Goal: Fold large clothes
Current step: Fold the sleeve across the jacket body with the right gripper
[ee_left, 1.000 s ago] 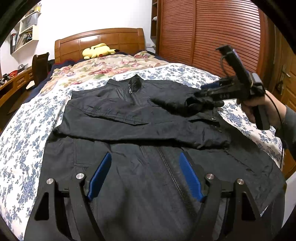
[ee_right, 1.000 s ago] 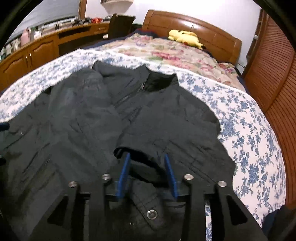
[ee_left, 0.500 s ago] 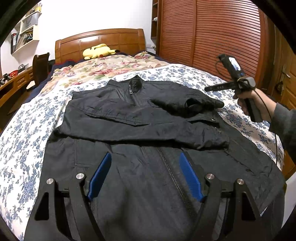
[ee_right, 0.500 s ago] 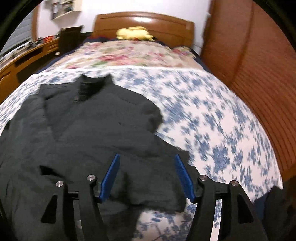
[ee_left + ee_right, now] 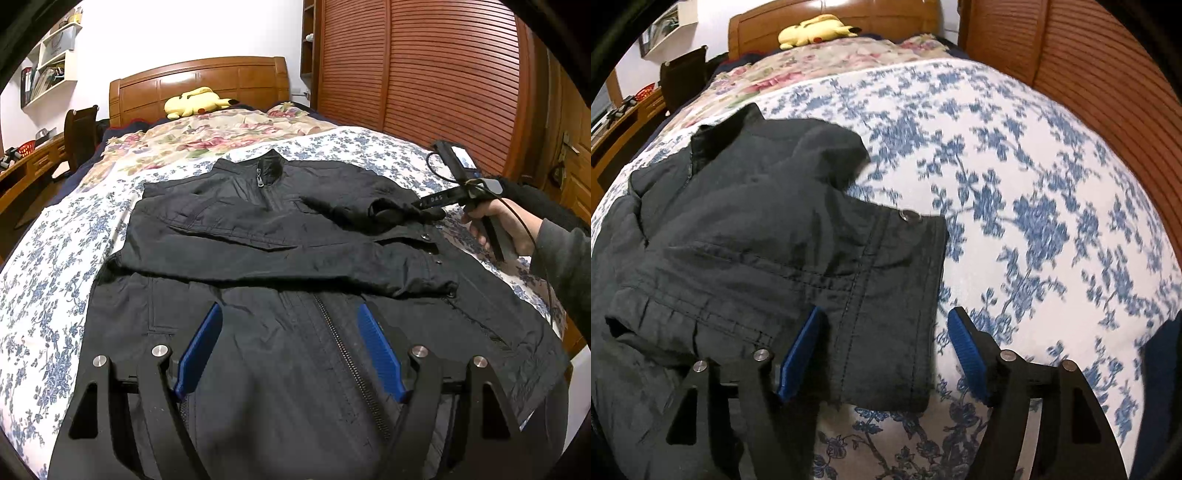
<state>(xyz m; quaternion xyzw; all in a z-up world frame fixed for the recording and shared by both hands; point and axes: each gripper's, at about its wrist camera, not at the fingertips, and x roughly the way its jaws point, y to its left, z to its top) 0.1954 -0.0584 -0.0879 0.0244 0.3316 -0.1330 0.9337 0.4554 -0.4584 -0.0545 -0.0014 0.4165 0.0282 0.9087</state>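
A black zip jacket (image 5: 266, 229) lies front up on the bed, collar toward the headboard, with both sleeves folded across the chest. My left gripper (image 5: 291, 347) is open and empty, hovering over the jacket's lower front near the zipper. My right gripper (image 5: 882, 350) is open, low at the jacket's right side, with the snap-button sleeve cuff (image 5: 886, 295) lying between its blue pads (image 5: 801, 350). In the left wrist view the right gripper (image 5: 424, 206) sits at the bunched sleeve end, held by a hand.
The bed has a blue floral sheet (image 5: 1034, 184) and a flowered quilt (image 5: 221, 129) near the wooden headboard (image 5: 199, 81). A yellow plush toy (image 5: 195, 101) lies by the headboard. A slatted wooden wardrobe (image 5: 424, 66) stands right; a desk and chair (image 5: 79, 129) stand left.
My right gripper let go of the sleeve, opened, swung out to the right, then came back low to the sleeve cuff. My left gripper has stayed still.
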